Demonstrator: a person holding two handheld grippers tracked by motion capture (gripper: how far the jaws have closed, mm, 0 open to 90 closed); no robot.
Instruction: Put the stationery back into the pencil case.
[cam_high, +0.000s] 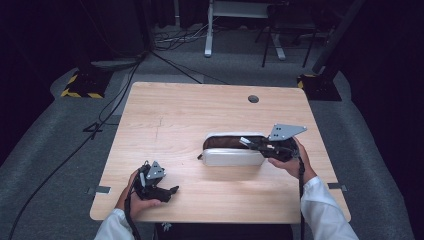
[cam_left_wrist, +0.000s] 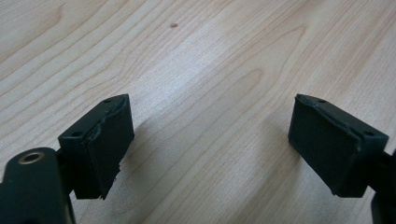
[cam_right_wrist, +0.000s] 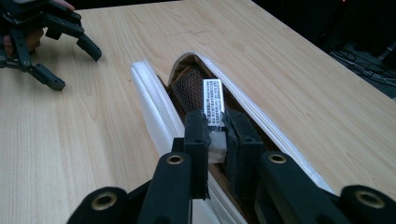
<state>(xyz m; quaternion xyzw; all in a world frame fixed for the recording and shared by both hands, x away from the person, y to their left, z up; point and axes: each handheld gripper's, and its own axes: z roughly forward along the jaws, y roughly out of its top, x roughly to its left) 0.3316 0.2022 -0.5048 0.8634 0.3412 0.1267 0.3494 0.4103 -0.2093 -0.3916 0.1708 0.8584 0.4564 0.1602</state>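
While right fingers (cam_right_wrist: 215, 140) grip labelled stick (cam_right_wrist: 213, 105) over pouch (cam_high: 231, 156), left fingers (cam_left_wrist: 210, 149) open.

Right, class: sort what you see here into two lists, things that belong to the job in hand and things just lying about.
Part of the job:
- right tongs, shut on a small white labelled stick
- open white pouch, brown mesh lining inside

Just lying about:
- left tongs, open over bare wood
- wooden table
- cables on the floor
- stand legs at the back

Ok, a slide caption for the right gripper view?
Right gripper shut on a small labelled white stick, held over the open white pencil case.
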